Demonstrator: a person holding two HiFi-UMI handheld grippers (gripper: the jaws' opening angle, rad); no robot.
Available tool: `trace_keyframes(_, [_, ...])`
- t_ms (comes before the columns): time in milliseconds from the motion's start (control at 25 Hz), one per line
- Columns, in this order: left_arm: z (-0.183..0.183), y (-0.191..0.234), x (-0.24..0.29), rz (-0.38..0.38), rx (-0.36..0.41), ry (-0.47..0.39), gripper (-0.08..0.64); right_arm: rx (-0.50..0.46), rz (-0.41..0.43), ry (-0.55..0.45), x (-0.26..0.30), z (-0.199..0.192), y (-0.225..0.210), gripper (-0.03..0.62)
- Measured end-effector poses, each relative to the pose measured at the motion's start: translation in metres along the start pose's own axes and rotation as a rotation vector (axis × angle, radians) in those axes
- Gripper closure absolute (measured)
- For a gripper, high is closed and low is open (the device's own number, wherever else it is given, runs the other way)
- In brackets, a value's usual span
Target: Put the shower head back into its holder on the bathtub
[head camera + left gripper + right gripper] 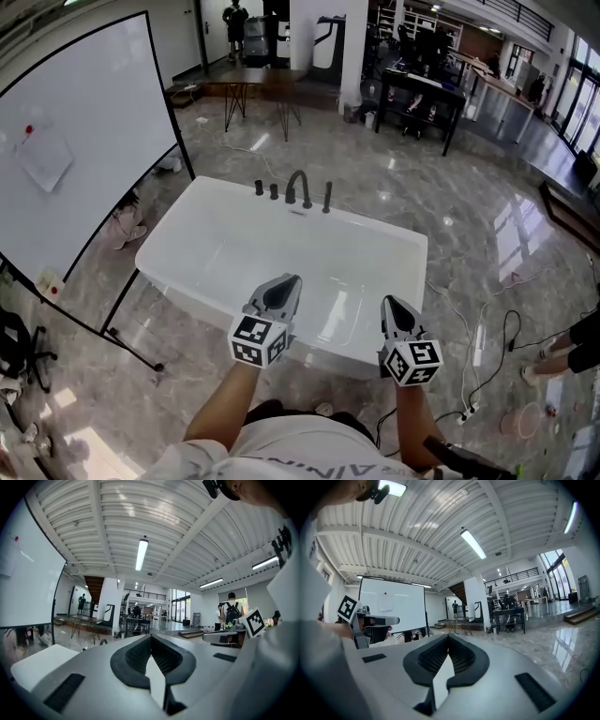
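In the head view a white bathtub (187, 246) stands on the marble floor in front of me. On its far rim sit dark fittings: two small knobs, a curved spout (298, 187) and a slim upright shower head (327, 197) at the right end. My left gripper (291, 281) and my right gripper (389, 302) hover side by side over the tub's near edge, far from the fittings. Both point level and hold nothing. In the left gripper view the left gripper (151, 637) has its jaws together. In the right gripper view the right gripper (448, 637) is likewise shut and empty.
A large whiteboard (75, 141) on a black stand flanks the tub's left side, its foot (131, 342) reaching toward me. Cables (478, 356) trail over the floor at the right, near a person's feet (553, 352). Tables (262, 84) and desks stand farther back.
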State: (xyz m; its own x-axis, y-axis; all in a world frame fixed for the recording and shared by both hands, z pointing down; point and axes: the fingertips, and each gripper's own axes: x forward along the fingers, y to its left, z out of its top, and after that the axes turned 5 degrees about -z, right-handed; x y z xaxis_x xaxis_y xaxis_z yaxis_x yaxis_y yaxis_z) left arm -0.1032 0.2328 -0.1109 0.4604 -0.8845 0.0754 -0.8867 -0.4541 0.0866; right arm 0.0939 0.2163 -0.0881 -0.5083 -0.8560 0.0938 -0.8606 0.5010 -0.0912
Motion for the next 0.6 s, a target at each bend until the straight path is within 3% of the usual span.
trace_keyframes(360, [0.017, 0.064, -0.08, 0.013, 0.013, -0.052, 0.541, -0.062, -0.005, 0.021, 0.016, 0.011, 0.092, 0.581])
trace_keyframes(600, [0.021, 0.084, -0.102, -0.006, 0.001, -0.06, 0.541, -0.059, -0.029, 0.029, 0.015, 0.011, 0.122, 0.581])
